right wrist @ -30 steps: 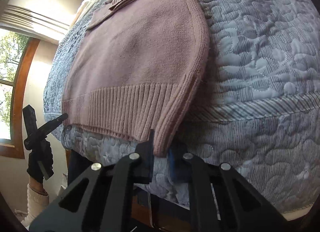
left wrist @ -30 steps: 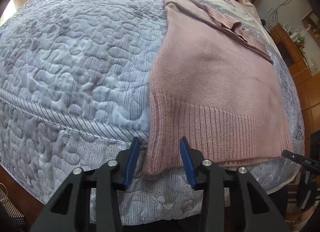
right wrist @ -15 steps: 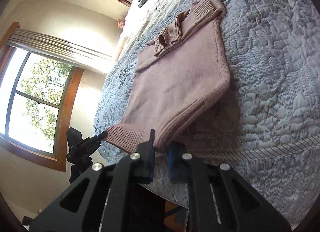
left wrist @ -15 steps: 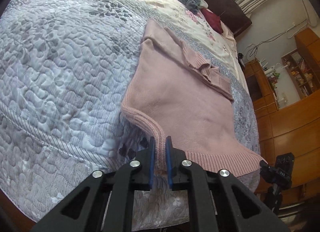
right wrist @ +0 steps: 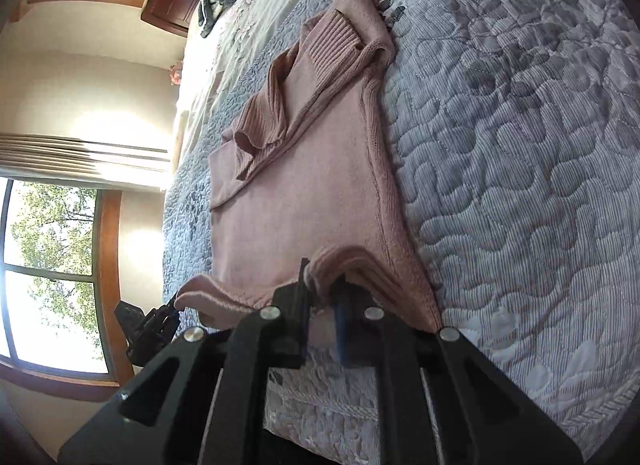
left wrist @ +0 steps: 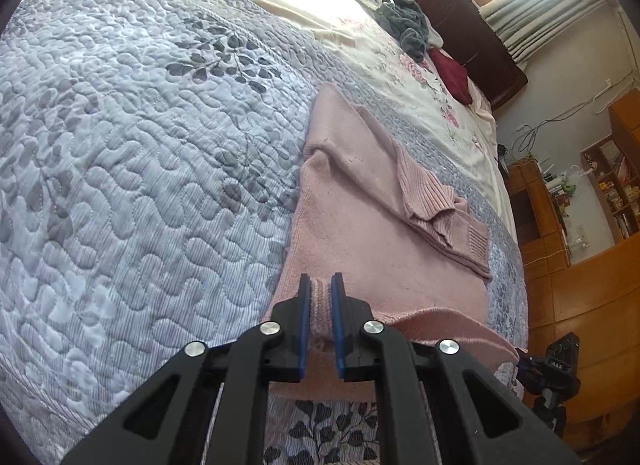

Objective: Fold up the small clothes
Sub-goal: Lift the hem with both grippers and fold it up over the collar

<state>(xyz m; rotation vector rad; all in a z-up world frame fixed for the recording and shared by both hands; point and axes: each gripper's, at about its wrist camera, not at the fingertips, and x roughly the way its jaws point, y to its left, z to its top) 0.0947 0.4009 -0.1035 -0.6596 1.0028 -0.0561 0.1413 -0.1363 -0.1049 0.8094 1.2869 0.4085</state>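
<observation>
A pink knit sweater (left wrist: 360, 225) lies on the quilted blue-grey bedspread (left wrist: 140, 165), its sleeves folded across the upper body. My left gripper (left wrist: 320, 285) is shut on the ribbed hem at the sweater's left corner, lifted off the quilt. In the right wrist view the same sweater (right wrist: 300, 185) stretches away from me, and my right gripper (right wrist: 322, 285) is shut on the hem's right corner, also raised. The hem hangs between the two grippers, curling over the sweater's lower body. The other gripper (right wrist: 156, 321) shows at the lower left, holding the far corner.
Grey clothes (left wrist: 404, 25) and a dark red garment (left wrist: 450, 73) lie on the floral sheet near the wooden headboard (left wrist: 480, 37). Wooden cabinets and shelves (left wrist: 580, 225) stand to the right of the bed. A window (right wrist: 52, 273) is on the left in the right wrist view.
The left gripper closed on the hem corner. Both grippers then lifted the hem and carried it forward over the sweater's body, toward the sleeves.
</observation>
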